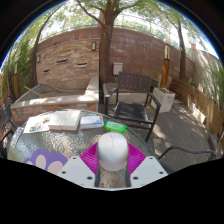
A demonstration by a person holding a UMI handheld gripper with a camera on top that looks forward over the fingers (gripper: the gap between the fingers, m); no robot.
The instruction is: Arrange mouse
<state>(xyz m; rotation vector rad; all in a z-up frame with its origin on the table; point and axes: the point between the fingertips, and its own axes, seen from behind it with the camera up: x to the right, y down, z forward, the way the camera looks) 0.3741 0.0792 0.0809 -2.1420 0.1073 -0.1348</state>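
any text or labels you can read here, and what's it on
No text can be read.
The magazines on the glass table show print, too small and blurred to read.
The book beside them has a cover, unreadable.
The white mouse between the fingers of the gripper shows no visible logo or label.
The green object beyond the mouse bears no legible marking.

Gripper (pixel 113 178): two fingers (pixel 82 171), pale grey-white, blocky, chamfered outer faces, widest toward camera, narrowing toward tips. Inner faces carry magenta pads (pixel 92 157), colour saturated, edges curving around white rounded object sitting between fingers. Finger surfaces matte, plain plastic look; screws, cables, markings too small to tell. Left finger and right finger mirror each other in shape and shade. No hand, sleeve or skin visible.
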